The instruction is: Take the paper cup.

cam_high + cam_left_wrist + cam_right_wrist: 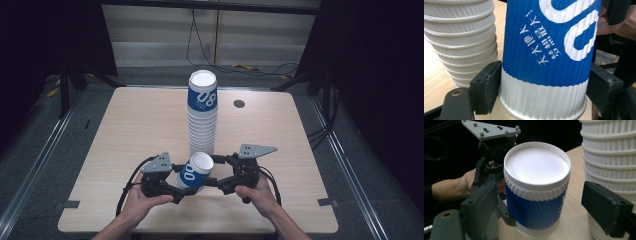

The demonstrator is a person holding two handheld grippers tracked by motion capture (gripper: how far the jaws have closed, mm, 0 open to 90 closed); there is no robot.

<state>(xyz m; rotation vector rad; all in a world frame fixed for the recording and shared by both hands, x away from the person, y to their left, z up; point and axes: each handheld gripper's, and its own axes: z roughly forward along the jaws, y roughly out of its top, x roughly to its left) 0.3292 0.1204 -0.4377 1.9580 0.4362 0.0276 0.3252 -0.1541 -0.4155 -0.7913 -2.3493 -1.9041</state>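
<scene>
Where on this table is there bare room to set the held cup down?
Wide bare wood lies left of the cup stack out to the table edge, and right of it past the round hole. It is crowded at the near middle, where the left gripper, the cup and the right gripper meet.

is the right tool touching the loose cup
Apart. In the right gripper view, the right tool stands open around the loose cup, with table visible between the cup and one pad.

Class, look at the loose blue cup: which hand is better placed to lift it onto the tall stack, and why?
Probably left. The left tool is clamped on the blue cup, whereas the right tool is open, its pads clear of the cup beside the stack.
</scene>
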